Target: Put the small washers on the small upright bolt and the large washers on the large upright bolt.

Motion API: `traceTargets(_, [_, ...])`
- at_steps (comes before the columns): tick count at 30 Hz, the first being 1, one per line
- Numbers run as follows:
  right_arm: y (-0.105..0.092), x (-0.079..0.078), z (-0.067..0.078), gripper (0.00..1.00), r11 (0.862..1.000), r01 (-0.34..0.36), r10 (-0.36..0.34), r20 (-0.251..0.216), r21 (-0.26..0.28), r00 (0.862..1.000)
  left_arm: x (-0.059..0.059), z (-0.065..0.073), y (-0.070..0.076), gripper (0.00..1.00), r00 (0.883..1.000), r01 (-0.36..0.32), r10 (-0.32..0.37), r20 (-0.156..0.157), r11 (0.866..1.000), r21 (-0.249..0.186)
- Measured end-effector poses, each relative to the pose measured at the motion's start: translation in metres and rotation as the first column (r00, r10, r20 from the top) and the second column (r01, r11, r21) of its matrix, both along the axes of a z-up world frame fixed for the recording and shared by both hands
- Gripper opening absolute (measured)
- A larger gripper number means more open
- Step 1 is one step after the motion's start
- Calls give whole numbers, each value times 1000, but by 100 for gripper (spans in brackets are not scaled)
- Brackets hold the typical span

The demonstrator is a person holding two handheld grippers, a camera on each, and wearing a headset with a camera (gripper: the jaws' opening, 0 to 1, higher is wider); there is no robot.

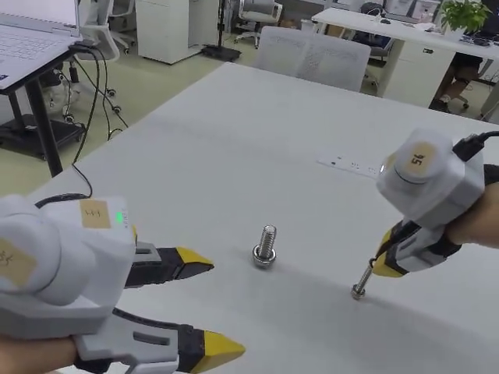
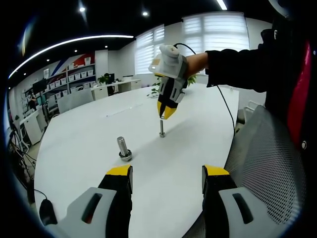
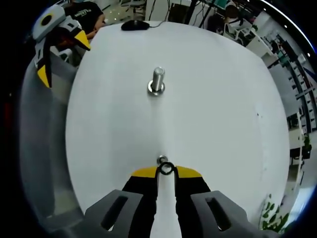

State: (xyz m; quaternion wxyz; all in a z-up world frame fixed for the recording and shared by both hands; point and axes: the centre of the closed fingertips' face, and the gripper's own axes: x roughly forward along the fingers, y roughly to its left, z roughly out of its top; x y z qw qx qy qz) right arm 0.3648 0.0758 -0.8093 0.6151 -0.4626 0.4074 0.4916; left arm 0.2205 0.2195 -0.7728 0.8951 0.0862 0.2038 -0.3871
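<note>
right gripper (image 1: 382,267): right side of head view, yellow tips pinched on a small washer (image 3: 166,168); the ring shows between the tips in right gripper view
small washer: held just over the top of the small bolt (image 1: 361,282); touching it or not, cannot tell
small bolt: stands on the white table (image 1: 234,140), lower right of centre in head view, directly under the right gripper's tips
large bolt (image 1: 265,245): upright, centre of head view, well apart from small bolt; wider ring at its base, washer or bolt head unclear
left gripper (image 1: 212,308): lower left of head view, released, jaws spread wide, near large bolt, not touching it
left gripper view: large bolt left of centre, small bolt beyond it
</note>
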Motion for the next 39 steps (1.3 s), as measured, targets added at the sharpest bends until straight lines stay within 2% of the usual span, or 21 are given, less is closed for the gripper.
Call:
traceTargets(21, [0, 8, -13, 13, 1000, 5, -5, -29, -9, 1000, 4, -4, 2, 55, 1000, -7, 7, -13, 1000, 1])
traceTargets(39, [0, 3, -27, 14, 1000, 4, -5, -59, -21, 998, 2, -6, 1, 55, 1000, -10, 10, -21, 1000, 1])
